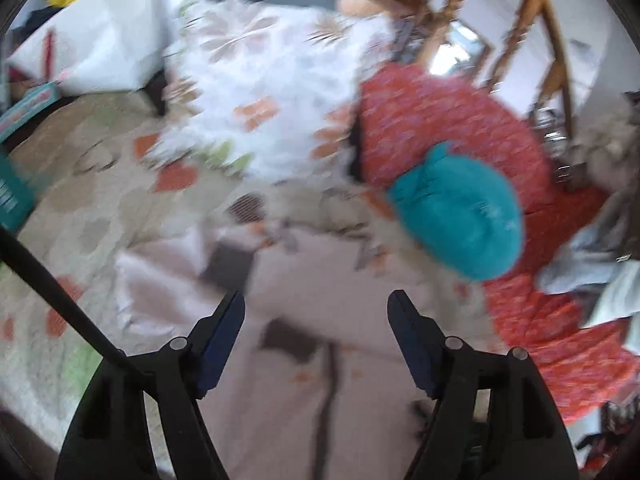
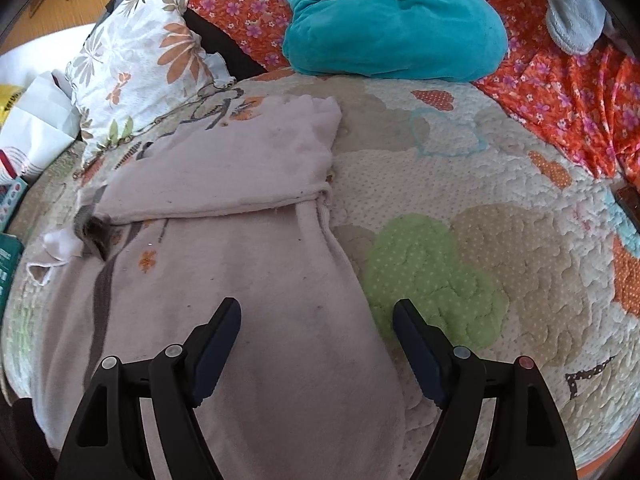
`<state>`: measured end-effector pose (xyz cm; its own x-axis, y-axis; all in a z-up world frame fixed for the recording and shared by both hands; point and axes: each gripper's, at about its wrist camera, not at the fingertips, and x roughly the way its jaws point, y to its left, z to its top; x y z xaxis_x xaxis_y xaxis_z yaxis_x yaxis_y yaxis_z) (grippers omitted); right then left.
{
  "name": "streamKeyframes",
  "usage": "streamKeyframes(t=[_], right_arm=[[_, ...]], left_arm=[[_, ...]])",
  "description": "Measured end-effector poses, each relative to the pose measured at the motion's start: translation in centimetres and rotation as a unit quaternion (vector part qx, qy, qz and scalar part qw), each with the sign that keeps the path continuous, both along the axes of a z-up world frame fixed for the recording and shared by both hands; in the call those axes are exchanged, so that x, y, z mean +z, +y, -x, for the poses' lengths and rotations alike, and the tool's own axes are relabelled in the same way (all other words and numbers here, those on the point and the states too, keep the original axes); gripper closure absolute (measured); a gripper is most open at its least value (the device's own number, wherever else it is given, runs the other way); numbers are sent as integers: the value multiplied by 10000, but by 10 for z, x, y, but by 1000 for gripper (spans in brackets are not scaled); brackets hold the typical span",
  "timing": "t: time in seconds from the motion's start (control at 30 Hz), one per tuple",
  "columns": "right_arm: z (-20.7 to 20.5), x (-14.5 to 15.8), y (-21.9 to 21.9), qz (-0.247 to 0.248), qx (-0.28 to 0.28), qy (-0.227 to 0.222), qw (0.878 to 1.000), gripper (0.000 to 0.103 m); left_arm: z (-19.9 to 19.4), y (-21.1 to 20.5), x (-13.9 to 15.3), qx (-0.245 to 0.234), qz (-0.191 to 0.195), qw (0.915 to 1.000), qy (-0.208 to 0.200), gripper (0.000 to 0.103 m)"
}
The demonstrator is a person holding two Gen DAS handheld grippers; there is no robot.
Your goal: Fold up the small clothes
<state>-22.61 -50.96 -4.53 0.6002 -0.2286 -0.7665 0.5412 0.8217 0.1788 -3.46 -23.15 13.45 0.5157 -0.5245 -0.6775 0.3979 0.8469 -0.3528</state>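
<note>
A pale pink small garment lies spread on the quilted bedcover, one part folded over across its upper half. It also shows, blurred, in the left wrist view. My right gripper is open and empty, hovering above the garment's lower right edge. My left gripper is open and empty above the pink garment; that view is motion-blurred.
A teal plush blanket lies on an orange floral cloth at the far side. A floral pillow sits at the back left, with white bags beside it. A wooden chair stands behind the bed.
</note>
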Motion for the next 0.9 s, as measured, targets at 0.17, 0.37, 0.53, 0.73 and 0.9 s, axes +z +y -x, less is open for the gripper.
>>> streamKeyframes(t=[0.17,0.37,0.53,0.73,0.9], right_arm=[[4,14,15,100,247,-191,9995,28],[-37,41,69,389,1276,-200,9909,29],[-110,53,139,1552,2355,187,9592,29],[-188,29,168,2154,2650,760,9368,47],[-208,43,176,976,3125,978,9398,95]], left_arm=[[15,42,-77,528,-541,9970,194,30],[37,81,-146,846,-348,9948,459,30],[44,94,-166,759,-82,9966,320,30],[45,105,-183,700,-57,9969,362,30],[40,109,-185,713,118,9967,367,30]])
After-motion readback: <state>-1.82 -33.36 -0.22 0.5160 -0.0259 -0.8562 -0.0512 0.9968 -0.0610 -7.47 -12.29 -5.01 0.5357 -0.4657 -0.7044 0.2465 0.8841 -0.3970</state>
